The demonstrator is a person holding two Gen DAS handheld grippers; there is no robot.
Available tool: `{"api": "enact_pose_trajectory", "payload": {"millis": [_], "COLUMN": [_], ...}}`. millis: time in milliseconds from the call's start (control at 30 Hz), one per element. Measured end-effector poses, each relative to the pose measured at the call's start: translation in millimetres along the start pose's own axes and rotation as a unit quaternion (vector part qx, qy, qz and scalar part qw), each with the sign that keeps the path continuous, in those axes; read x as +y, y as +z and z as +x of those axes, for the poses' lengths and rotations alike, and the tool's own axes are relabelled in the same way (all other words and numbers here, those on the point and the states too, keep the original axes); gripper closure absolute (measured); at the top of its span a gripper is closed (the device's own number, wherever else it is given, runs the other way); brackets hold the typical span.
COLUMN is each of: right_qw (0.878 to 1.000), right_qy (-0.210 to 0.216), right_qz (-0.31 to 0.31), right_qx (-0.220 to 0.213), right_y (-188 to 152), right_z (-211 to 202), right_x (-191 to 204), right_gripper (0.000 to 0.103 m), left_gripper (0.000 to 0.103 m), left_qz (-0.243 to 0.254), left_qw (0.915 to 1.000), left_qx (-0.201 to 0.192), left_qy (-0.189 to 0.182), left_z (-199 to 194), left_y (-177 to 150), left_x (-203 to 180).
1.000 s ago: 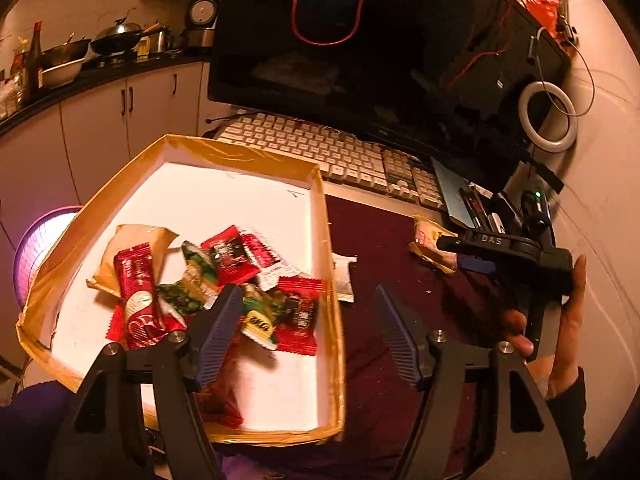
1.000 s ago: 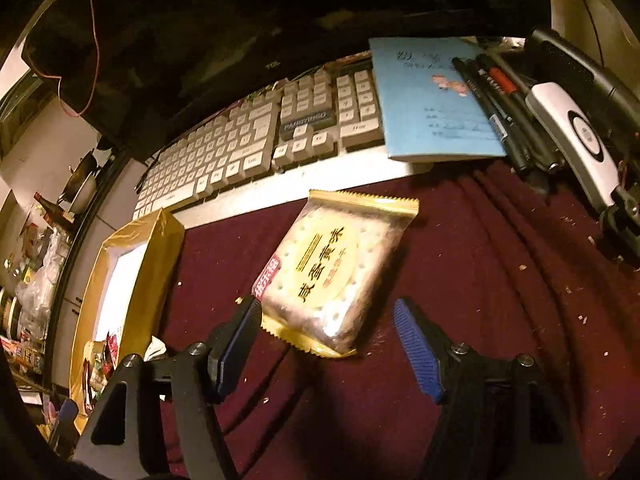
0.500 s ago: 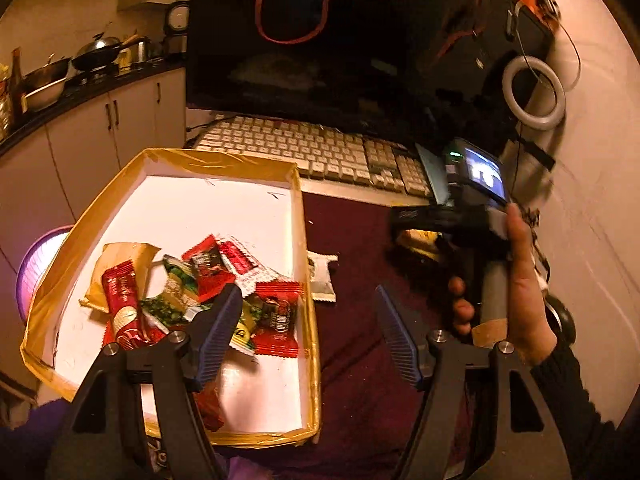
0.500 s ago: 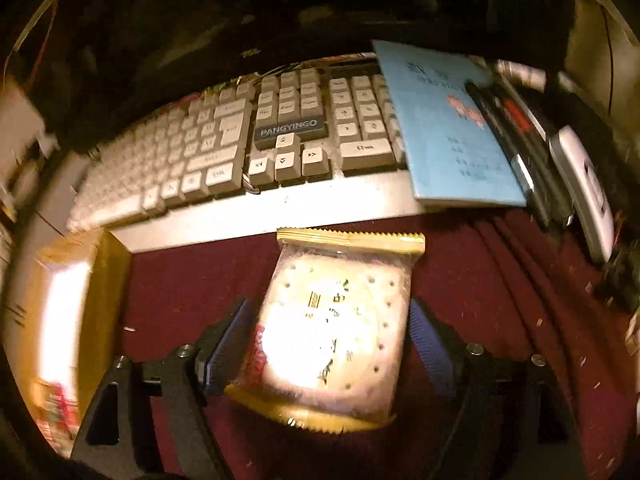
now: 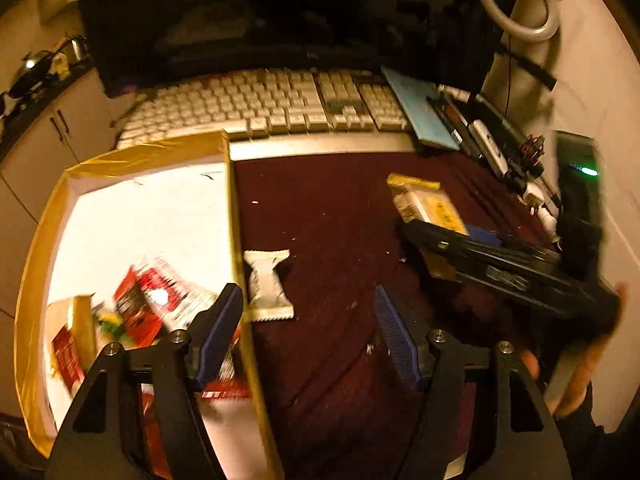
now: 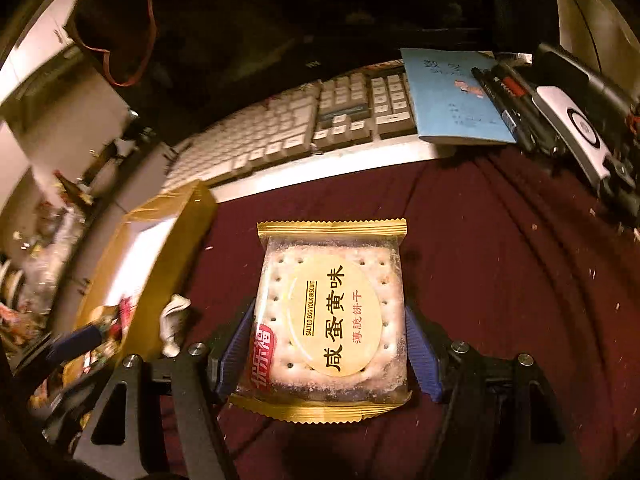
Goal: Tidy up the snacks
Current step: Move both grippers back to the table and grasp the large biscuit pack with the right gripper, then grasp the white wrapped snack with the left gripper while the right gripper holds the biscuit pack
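The biscuit pack (image 6: 330,320) lies flat on the maroon cloth (image 6: 500,280), right of the box (image 6: 160,248). My right gripper (image 6: 330,350) angles down over it, jaws just closing, pads flanking its long sides. My left gripper (image 5: 308,332) hangs open, empty, straddling the box wall (image 5: 236,240) near a white packet (image 5: 266,284).

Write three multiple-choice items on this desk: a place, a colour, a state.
1. Where does the white packet lie? A on the cloth beside the box; B inside the box; C on the keyboard.
2. What colour are the biscuit pack's sealed ends? A green; B gold; C blue.
3. How is the left gripper? A shut on a packet; B shut on nothing; C open, empty.
Key: A, it rests outside the rim; B, gold strips show; C, only cloth between its jaws.
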State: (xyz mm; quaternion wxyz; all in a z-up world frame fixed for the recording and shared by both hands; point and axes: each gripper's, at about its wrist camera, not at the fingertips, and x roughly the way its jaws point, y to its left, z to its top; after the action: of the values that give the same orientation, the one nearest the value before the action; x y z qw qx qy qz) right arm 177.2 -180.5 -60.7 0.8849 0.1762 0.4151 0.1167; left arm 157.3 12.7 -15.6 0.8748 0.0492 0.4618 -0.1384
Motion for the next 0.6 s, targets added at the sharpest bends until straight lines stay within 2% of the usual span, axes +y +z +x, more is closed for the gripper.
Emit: {"api": "enact_pose_trajectory", "payload": {"millis": [133,200,300,367,600], "right_qw": [0.999,0.999,0.999,0.998,0.997], "right_qy": [0.014,0.023,0.043,0.047,0.059], "right_qz": [0.001,0.009,0.013,0.011,0.011], "right_qx": [-0.035,-0.031,-0.028,-0.03,-0.04], "right_y": [0,0,1,-1,-2], "right_z": [-11,-9,-10,-12,-15], "right_x": [-2,-4,-8,-9,-10], "right_gripper": [0.033,0.033,0.033,0.033,0.033], "left_gripper": [0.05,0.052,0.058,0.065,0.068], "left_qz": [-0.003,-0.015,-0.012,-0.006,-0.007], "left_qw": [0.9992,0.9983,0.9969,0.9951,0.9884], "left_qx": [0.04,0.057,0.076,0.089,0.123], "left_qy": [-0.004,-0.001,0.017,0.043,0.089], "left_z": [24,35,47,52,59], "left_y": [11,15,18,22,21], "left_x": [0,2,2,0,-3]}}
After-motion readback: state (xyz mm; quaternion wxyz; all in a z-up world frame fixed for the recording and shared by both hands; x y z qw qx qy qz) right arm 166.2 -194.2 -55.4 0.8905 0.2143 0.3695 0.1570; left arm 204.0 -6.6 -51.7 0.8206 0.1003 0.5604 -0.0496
